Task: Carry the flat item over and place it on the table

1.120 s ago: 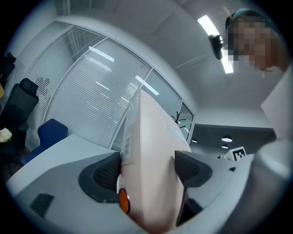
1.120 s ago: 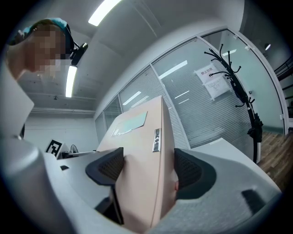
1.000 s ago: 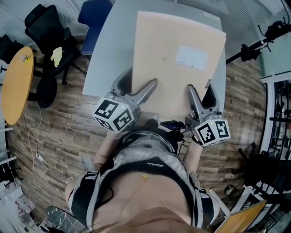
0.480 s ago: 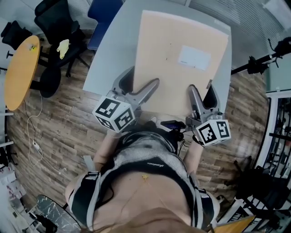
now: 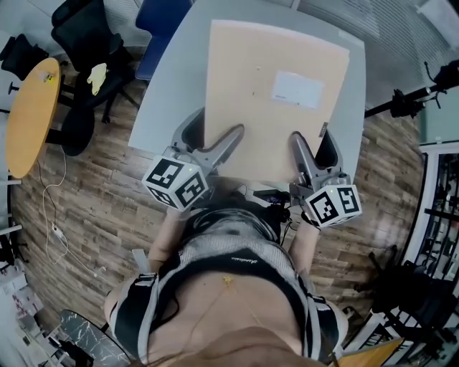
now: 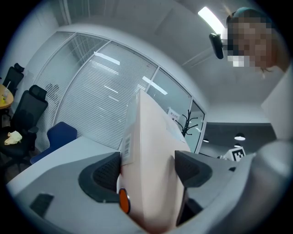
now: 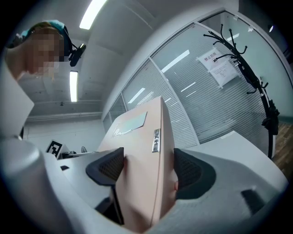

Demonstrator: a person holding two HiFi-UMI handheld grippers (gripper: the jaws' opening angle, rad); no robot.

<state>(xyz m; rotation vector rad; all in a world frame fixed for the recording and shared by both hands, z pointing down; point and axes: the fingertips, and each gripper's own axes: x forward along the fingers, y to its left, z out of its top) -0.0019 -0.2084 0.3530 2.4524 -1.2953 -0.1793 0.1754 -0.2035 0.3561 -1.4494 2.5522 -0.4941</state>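
Wood-plank floor [image 5: 93, 201] surrounds a grey bench [image 5: 161, 100] with a blue chair [image 5: 161, 21] at the bench's far-left corner, and the flat beige parcel [image 5: 272, 122] hangs over the bench top, its white label [image 5: 297, 89] facing up. At the bench's near side, the left gripper [image 5: 213, 135] and the right gripper [image 5: 312, 143] each have their jaws clamped on the parcel's near edge, pads pressed against its two faces. The carry looks nearly done, since the parcel already covers most of the bench; whether its far edge touches the top cannot be told, and what seems left is lowering it flat and opening both jaws.
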